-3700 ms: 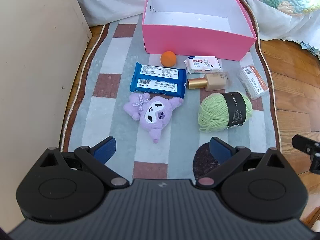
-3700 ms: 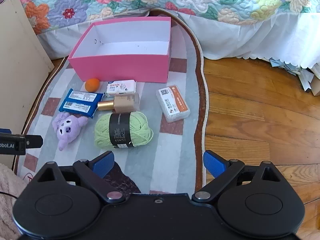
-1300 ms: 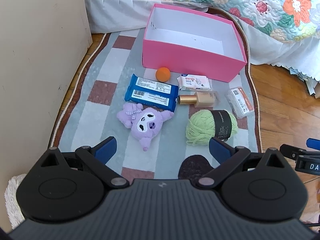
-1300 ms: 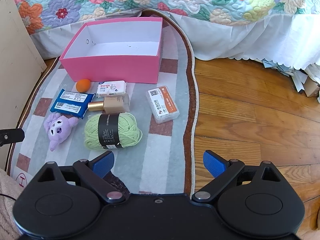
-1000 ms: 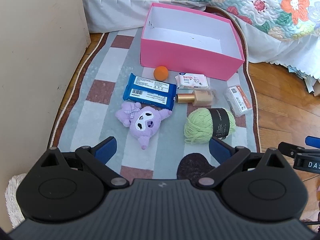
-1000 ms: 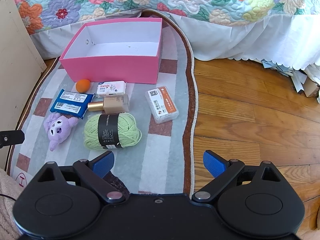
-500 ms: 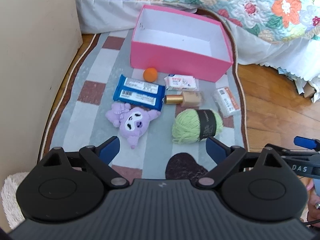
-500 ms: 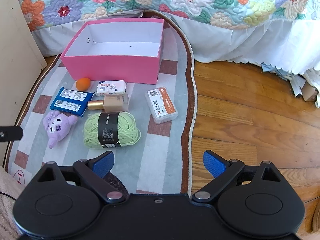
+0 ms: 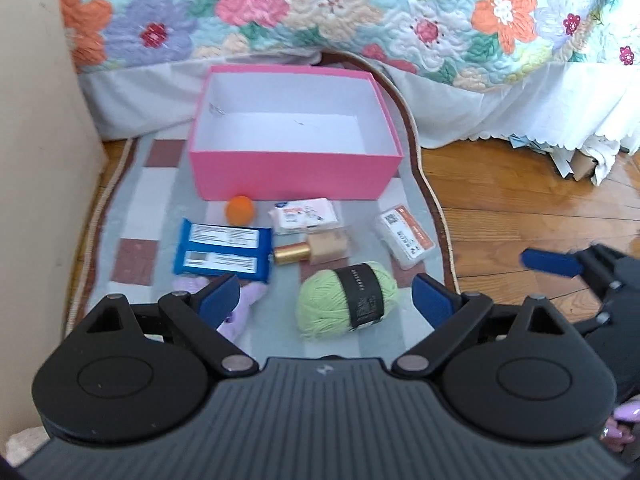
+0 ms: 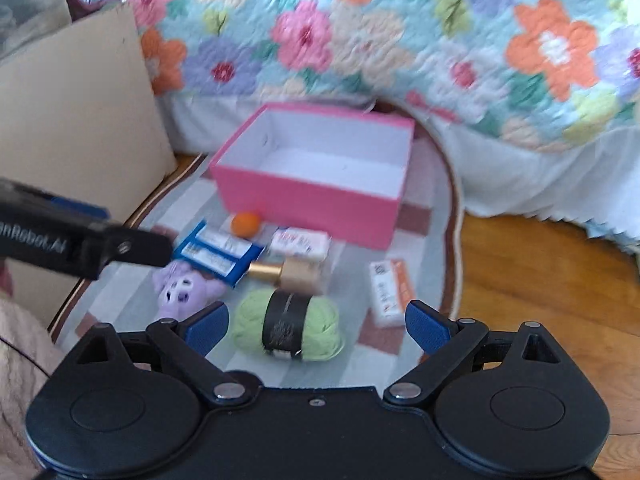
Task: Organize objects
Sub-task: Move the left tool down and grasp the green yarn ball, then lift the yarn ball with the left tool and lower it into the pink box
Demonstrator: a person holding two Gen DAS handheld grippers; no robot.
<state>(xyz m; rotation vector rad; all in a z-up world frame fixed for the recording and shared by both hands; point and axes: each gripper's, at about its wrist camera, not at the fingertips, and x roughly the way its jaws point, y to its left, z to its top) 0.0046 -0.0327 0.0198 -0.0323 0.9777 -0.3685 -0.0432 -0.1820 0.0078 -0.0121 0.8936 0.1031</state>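
While both stand open, yarn ball (image 10: 287,328) (green) lies beyond right hand-held gripper (image 10: 318,326)

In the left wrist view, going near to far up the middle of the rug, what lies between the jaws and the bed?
Green yarn ball → gold-capped bottle → white tissue pack → pink box → floral quilt.

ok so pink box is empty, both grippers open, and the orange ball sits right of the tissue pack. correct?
Not quite: the orange ball sits left of the tissue pack, as the left wrist view shows. The pink box is empty; the left gripper and right gripper are open.
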